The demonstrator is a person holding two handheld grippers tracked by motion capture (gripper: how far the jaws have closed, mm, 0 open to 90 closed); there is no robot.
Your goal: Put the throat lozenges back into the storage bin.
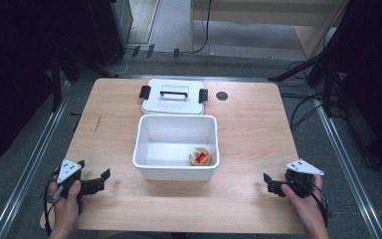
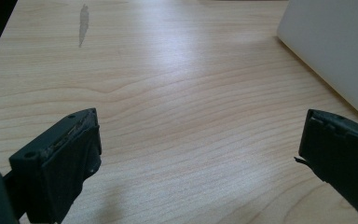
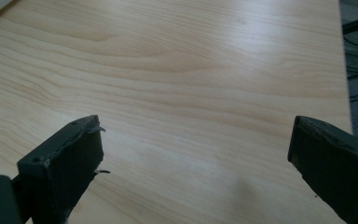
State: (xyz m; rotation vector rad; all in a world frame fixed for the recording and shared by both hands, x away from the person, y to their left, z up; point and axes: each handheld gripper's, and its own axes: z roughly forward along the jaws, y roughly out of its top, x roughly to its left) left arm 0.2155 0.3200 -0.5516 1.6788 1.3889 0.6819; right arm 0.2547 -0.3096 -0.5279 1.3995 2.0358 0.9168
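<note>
- A white plastic box [image 1: 176, 146] stands in the middle of the wooden table [image 1: 248, 134], open at the top, rectangular with rounded corners and smooth walls.
- Its lid [image 1: 172, 97] lies flat on the table just behind it, touching or almost touching the rear rim; the lid is white with a black handle across the top and a black clip at each short end.
- Inside the box, in the near right corner, sits one small round tin [image 1: 200, 157], tan with a red label on top.
- A small dark round spot [image 1: 222, 95] marks the table to the right of the lid.
- Count: one box, one lid, one tin, two grippers.
- The left gripper [image 1: 99, 181] rests near the front left corner, jaws spread wide, holding nothing; the box wall [image 2: 335, 42] shows beyond it.
- The right gripper [image 1: 270, 185] rests near the front right corner, jaws likewise spread over bare wood, empty.
</note>
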